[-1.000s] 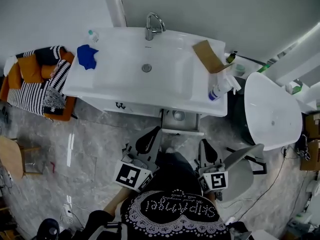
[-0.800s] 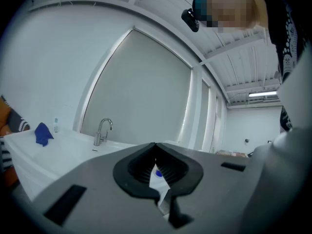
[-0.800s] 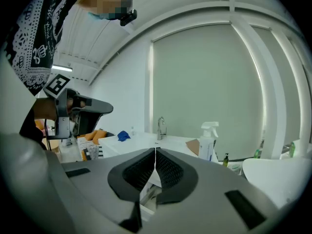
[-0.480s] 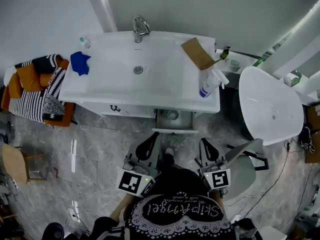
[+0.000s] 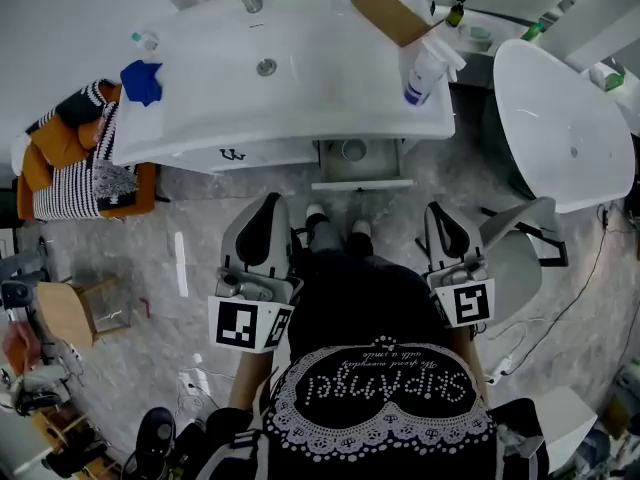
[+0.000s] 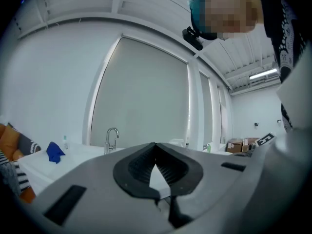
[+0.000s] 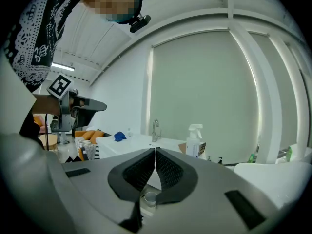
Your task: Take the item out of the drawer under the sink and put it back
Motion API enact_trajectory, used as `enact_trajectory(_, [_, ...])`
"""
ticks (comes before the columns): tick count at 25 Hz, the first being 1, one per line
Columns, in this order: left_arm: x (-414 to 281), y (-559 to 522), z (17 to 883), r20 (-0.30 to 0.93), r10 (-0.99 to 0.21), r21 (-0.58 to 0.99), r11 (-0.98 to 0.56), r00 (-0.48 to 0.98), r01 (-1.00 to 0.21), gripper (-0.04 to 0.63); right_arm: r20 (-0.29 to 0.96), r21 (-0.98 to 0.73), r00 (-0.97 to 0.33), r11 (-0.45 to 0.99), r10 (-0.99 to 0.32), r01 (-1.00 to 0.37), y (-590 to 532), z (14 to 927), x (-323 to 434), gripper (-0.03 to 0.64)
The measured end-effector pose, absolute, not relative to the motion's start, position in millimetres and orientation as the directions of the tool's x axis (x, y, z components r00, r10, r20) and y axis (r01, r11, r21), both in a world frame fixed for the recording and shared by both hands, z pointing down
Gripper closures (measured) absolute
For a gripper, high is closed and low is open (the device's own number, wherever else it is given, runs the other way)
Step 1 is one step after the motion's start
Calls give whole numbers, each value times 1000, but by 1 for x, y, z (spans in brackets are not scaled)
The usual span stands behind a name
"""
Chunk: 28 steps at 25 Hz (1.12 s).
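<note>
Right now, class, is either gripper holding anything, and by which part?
Nothing is held. The left gripper and the right gripper are both shut and empty; the round item lies in the open drawer.

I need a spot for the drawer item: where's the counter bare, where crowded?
Bare: the sink top between the blue cloth and the spray bottle, around the drain. Crowded: its right end, cardboard beside spray bottle.
</note>
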State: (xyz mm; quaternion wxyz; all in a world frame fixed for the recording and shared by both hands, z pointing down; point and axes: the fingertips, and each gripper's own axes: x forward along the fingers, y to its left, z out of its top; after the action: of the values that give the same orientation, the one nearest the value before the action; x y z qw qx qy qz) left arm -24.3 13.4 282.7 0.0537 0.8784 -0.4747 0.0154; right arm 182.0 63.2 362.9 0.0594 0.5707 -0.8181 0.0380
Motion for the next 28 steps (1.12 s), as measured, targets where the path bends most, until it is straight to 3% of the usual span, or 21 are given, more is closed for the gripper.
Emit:
enact_trajectory(6, [-30, 18, 289, 124, -830, 72, -539, 544, -839, 591, 131, -17, -345, 346, -929, -938, 55, 359, 184, 598])
enact_trajectory(14, [-52, 6, 285, 99, -880, 57, -460, 464, -886, 591, 150, -23, -365, 366, -919, -930, 50, 367, 181, 598])
enact_trajectory(28, [-15, 10, 286, 63, -833, 126, -540, 550, -832, 591, 131, -28, -372, 372, -919, -928, 49, 364, 175, 598])
